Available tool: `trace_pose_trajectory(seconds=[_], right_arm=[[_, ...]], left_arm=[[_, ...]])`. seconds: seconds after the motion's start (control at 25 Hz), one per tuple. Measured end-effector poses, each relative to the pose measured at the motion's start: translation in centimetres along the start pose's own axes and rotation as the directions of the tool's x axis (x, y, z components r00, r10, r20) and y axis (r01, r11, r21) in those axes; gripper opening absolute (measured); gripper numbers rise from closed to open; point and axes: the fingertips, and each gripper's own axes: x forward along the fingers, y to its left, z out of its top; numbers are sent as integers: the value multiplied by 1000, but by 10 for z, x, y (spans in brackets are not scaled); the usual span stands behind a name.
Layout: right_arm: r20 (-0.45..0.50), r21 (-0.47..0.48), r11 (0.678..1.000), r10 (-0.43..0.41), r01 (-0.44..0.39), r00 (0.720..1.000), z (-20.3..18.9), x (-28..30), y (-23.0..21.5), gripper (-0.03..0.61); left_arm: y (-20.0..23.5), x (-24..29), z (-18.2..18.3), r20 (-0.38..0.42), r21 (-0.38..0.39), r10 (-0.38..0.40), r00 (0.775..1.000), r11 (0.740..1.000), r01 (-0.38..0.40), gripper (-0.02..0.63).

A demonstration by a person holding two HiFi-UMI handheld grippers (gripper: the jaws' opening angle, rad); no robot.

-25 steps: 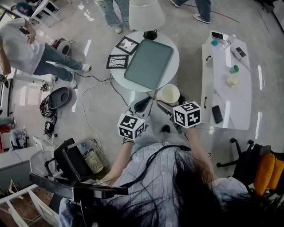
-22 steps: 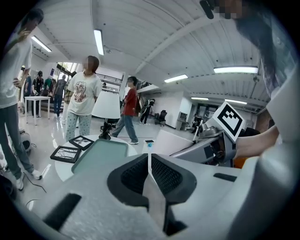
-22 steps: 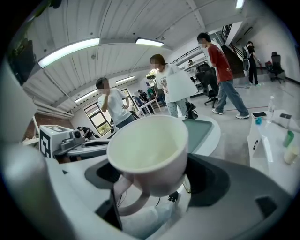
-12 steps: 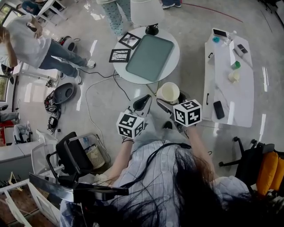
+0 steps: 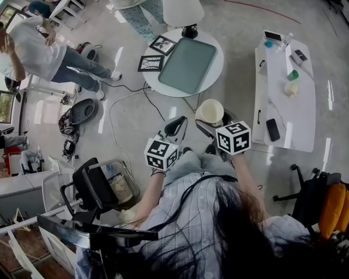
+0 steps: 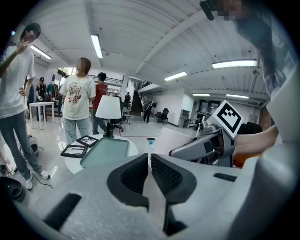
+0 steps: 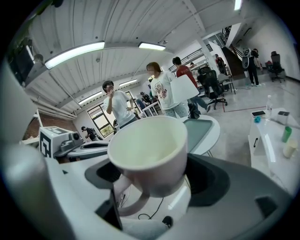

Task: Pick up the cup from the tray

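Right gripper (image 5: 209, 124): jaws part-open and clamped on the cup (image 7: 150, 150), one pad on each side of the lower wall. The handle points back toward the gripper body, in the gap between the jaws. This probably leaves the pads on plain round wall rather than on the loop. Mouth up and tipped slightly toward the camera; the inside looks empty.

Left gripper (image 6: 150, 161): jaws shut, pads meeting, nothing between them. It is held just beside the right one at about the same height. It seems idle, parked where it will not foul the cup.

Cup location, head view: in the air in front of the person, over bare floor and well apart from the tray (image 5: 188, 64). The pick-up looks done. What remains, if anything, is keeping it level.

Further out, the tray lies flat and bare on the round white table (image 5: 163, 83). Two black picture frames (image 5: 150, 63) lie beside its left edge, and a white-shaded lamp (image 5: 182, 11) stands at the far rim. The frames and lamp crowd the left and far sides — the near edge is the open approach.

To the right is a long white table (image 5: 283, 103) with phones and small items. Beyond, several people (image 5: 38, 49) stand about on the glossy floor.
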Motion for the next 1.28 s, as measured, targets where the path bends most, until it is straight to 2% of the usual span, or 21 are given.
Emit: trace_pose_trajectory(seconds=[0.4, 0.76, 1.04, 1.28], right_arm=[[-11, -12, 1000, 12, -12, 1000, -8, 9, 31, 413], [-16, -21, 1000, 4, -5, 1000, -34, 12, 94, 413], [7, -16, 999, -33, 33, 999, -62, -4, 135, 413], [71, 1, 998, -70, 70, 995, -84, -28, 168, 413]], left_arm=[[7, -32, -18, 0, -28, 11, 1000, 1000, -11, 15], [25, -95, -43, 17, -58, 23, 1000, 998, -22, 15], [7, -133, -64, 24, -41, -34, 999, 999, 35, 15], [-9, -163, -80, 29, -14, -82, 996, 997, 82, 15]])
